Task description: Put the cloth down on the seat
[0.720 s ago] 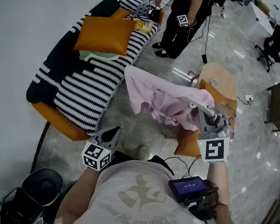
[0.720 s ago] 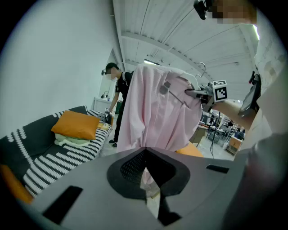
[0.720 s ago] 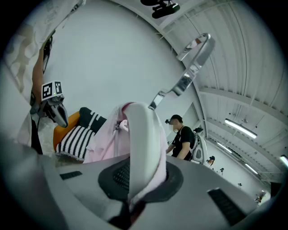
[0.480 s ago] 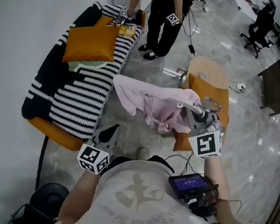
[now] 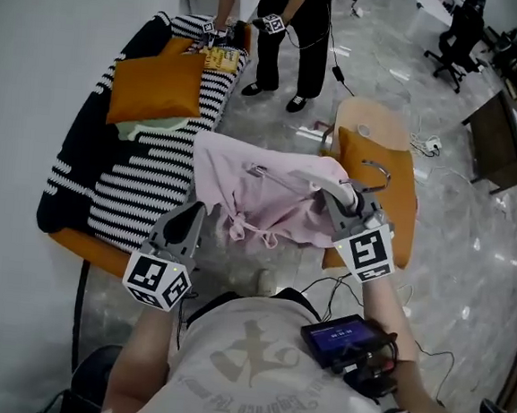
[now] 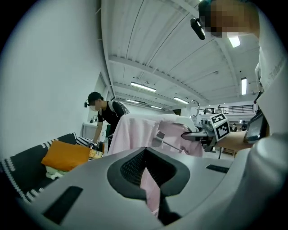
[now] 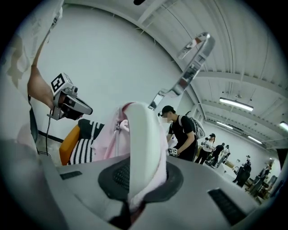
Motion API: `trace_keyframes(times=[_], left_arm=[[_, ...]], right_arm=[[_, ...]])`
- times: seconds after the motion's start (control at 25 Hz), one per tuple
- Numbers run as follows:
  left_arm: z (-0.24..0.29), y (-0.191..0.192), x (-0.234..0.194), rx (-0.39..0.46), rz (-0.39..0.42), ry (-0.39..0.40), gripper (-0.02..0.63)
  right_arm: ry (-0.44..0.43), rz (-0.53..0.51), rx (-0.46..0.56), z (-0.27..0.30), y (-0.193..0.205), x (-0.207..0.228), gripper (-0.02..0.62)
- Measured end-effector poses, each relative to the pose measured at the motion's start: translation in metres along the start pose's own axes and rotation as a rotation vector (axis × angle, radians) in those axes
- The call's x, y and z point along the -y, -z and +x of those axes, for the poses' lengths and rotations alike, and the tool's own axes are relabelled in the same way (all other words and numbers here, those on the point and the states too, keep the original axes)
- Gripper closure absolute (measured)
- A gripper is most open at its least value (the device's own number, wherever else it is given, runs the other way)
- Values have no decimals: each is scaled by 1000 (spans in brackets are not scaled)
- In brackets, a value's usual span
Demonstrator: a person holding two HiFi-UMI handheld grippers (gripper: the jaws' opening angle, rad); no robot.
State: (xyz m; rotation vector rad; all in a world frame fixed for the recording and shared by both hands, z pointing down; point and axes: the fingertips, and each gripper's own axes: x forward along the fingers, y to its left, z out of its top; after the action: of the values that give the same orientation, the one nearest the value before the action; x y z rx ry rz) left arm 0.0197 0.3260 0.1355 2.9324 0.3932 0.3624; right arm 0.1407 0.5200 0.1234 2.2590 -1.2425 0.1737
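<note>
A pink cloth (image 5: 260, 192) hangs on a white hanger (image 5: 311, 174) between the striped sofa (image 5: 144, 182) and an orange chair (image 5: 400, 182). My right gripper (image 5: 333, 195) is shut on the hanger's end and the cloth wrapped over it; in the right gripper view the hanger (image 7: 141, 143) rises from my right gripper (image 7: 141, 177) and its metal hook (image 7: 191, 67) sticks up. My left gripper (image 5: 195, 209) points at the cloth's lower left edge. In the left gripper view the cloth (image 6: 135, 130) shows in the narrow gap of my left gripper (image 6: 146, 155).
An orange cushion (image 5: 157, 84) and a pale green cloth (image 5: 153, 132) lie on the sofa. A person (image 5: 287, 33) with gripper cubes bends over the sofa's far end. A desk (image 5: 494, 132) and an office chair (image 5: 454, 29) stand far right. Cables run across the floor.
My left gripper has risen from low near my body up to the cloth's lower edge. The right gripper has carried the cloth and hanger left, closer to the sofa.
</note>
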Motion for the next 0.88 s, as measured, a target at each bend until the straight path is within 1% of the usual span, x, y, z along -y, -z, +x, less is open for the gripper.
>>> trace_keyframes(times=[0.16, 0.28, 0.4, 0.52, 0.64, 0.72, 0.76, 0.88], left_arm=[[-9, 5, 1, 4, -3, -10, 594], [-21, 7, -1, 12, -2, -26, 594], [-24, 10, -11, 12, -10, -46, 594], [-9, 8, -11, -2, -22, -55, 594], [-1, -11, 5, -17, -10, -73, 594], [-3, -18, 8, -26, 1, -84, 594], [-1, -14, 4, -30, -1, -84, 594], [7, 15, -15, -39, -21, -81, 594]], right_arm=[[-15, 47, 8, -9, 4, -9, 569], [-18, 31, 31, -10, -5, -16, 569], [-32, 0, 36, 3, -13, -21, 569], [-49, -29, 23, 13, -12, -7, 569], [-61, -35, 35, 4, -17, 14, 569], [-64, -33, 49, 1, -22, 19, 569], [-64, -36, 50, 6, -20, 18, 569], [-66, -51, 48, 30, -7, 11, 569]])
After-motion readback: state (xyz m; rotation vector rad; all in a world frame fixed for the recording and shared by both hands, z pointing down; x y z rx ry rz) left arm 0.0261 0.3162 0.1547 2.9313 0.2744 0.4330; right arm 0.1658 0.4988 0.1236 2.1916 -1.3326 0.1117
